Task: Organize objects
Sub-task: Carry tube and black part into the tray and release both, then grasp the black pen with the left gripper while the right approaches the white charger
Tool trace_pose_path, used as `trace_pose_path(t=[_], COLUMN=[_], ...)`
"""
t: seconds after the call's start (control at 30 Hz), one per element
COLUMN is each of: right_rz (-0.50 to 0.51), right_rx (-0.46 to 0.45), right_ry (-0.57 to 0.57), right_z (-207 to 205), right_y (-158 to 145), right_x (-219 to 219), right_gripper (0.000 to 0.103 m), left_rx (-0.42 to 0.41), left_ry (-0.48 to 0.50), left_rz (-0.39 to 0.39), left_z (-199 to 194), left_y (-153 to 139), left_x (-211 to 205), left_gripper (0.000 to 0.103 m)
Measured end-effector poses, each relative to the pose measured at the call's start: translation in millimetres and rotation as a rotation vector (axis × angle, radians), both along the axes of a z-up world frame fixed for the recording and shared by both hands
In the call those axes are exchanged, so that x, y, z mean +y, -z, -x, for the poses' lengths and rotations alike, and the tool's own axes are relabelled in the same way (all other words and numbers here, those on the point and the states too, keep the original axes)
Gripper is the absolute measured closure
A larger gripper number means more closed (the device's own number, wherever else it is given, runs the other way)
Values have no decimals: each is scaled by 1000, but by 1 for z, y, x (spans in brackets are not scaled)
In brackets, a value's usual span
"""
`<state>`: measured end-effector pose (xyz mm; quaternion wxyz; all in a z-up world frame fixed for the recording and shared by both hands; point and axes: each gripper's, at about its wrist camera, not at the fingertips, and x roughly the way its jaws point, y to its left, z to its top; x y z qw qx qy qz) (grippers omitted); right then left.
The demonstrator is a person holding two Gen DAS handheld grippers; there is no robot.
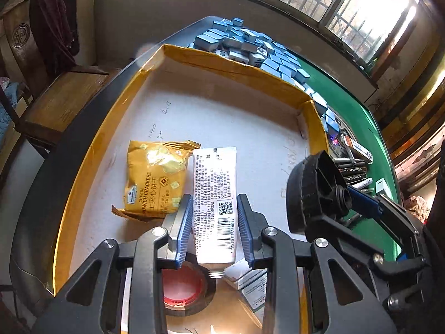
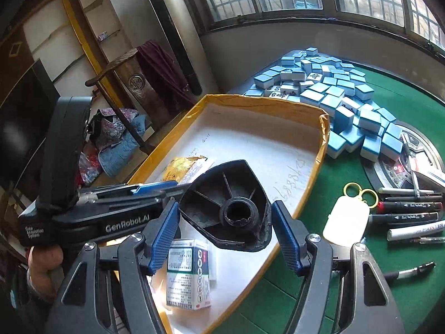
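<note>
The left gripper squeezes a white printed tube; the right gripper, wide, clamps a ribbed black plastic cap (low centre).

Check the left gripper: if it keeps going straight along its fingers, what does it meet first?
Likely the white floor of the cardboard tray, beside the cracker packet. The left gripper carries a white tube, whose far end would touch first. Depth is unclear.

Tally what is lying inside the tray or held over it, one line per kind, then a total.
Cracker packet: 1
Tube, in the left tongs: 1
Tape roll: 1
Small carton: 1
Black plastic part, in the right tongs: 1
Total: 5
</note>
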<state>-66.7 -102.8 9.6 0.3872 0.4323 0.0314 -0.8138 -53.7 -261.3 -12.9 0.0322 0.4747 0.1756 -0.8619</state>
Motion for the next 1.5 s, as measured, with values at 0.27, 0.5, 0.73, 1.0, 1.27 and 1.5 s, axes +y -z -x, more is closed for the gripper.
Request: trace_pose_path(t=[0.27, 0.5, 0.73, 1.0, 1.27, 1.5], right_rz=[-86, -129, -248, -323, -70, 96], right_rx=[2, 25, 60, 87, 154, 115], right_ry=[-10, 20, -85, -123, -57, 152], right_z=[14, 28, 29, 27, -1, -46], right_y=[20, 16, 21, 31, -11, -10], right_x=[-22, -28, -43, -48, 1, 125], right_gripper=[41, 41, 40, 35, 29, 21], left_rx=[-7, -1, -20, -6, 216, 438], left_ry=[-14, -22, -4, 18, 11, 143], left_rz=[-8, 45, 21, 28, -153, -62], left_z=[1, 8, 12, 12, -27, -59], left_y=[9, 2, 7, 6, -35, -71], left_x=[-14, -14, -20, -17, -17, 66], left_gripper=[74, 74, 74, 73, 38, 20])
